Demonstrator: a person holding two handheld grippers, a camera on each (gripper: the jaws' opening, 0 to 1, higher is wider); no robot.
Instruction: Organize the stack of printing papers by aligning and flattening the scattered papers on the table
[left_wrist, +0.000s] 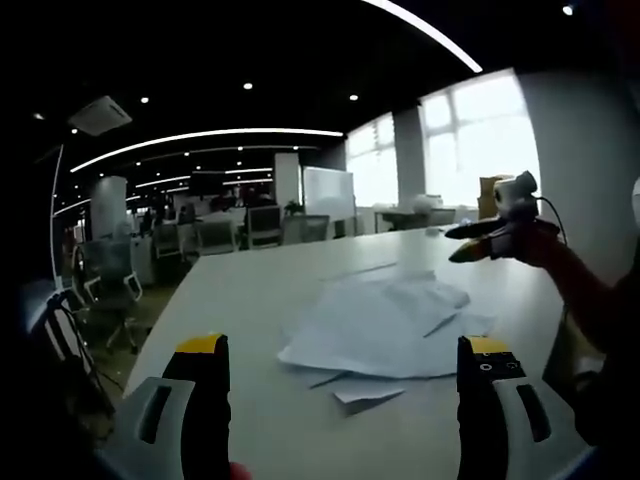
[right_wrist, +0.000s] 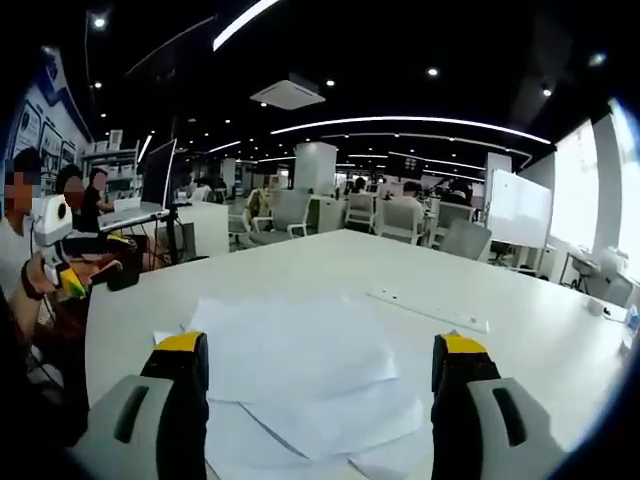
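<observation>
Loose white printing papers lie in an untidy, overlapping heap on the white table. My left gripper hovers open just short of the heap, its yellow-tipped jaws wide apart with nothing between them. Beyond the heap, at the right, a hand holds my right gripper above the table's far side. In the right gripper view the same papers spread out under and ahead of my right gripper, which is open and empty. The left gripper appears at the far left edge, off the table.
A small paper scrap lies apart from the heap's near edge. A thin white strip rests on the table beyond the papers. Office chairs, desks and a whiteboard stand behind. People sit at the far left.
</observation>
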